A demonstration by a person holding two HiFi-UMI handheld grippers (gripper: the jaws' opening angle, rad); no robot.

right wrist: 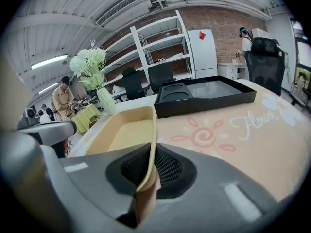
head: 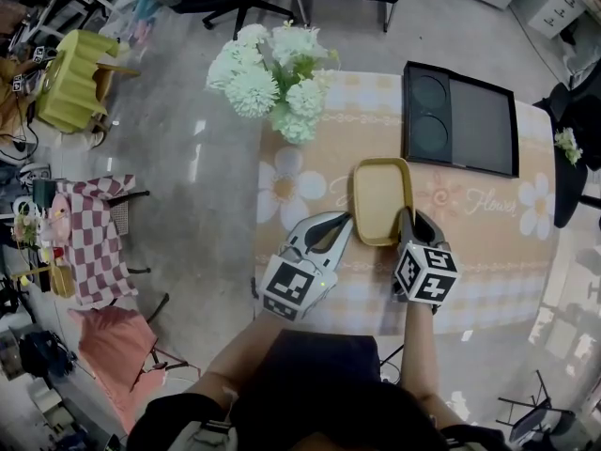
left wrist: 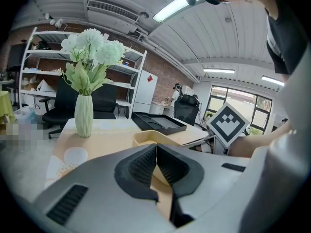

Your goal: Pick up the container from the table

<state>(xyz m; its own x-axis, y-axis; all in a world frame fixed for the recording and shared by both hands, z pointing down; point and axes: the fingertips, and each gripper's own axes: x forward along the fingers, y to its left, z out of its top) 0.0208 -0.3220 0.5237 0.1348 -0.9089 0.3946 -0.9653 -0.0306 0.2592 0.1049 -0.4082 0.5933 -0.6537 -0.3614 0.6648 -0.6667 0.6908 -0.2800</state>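
Note:
The container is a shallow tan rectangular tub on the flower-print table, just in front of me. My right gripper sits at its near right corner. In the right gripper view the tub's thin wall runs straight between the pads of the right gripper, which is shut on it. My left gripper meets the tub's near left corner. In the left gripper view the left gripper has its pads closed on a thin pale edge, with the tub just behind them.
A black tray with two round wells lies beyond the container. A vase of white flowers stands at the table's far left corner. The table's left edge runs close to my left gripper. Chairs and clutter fill the floor at left.

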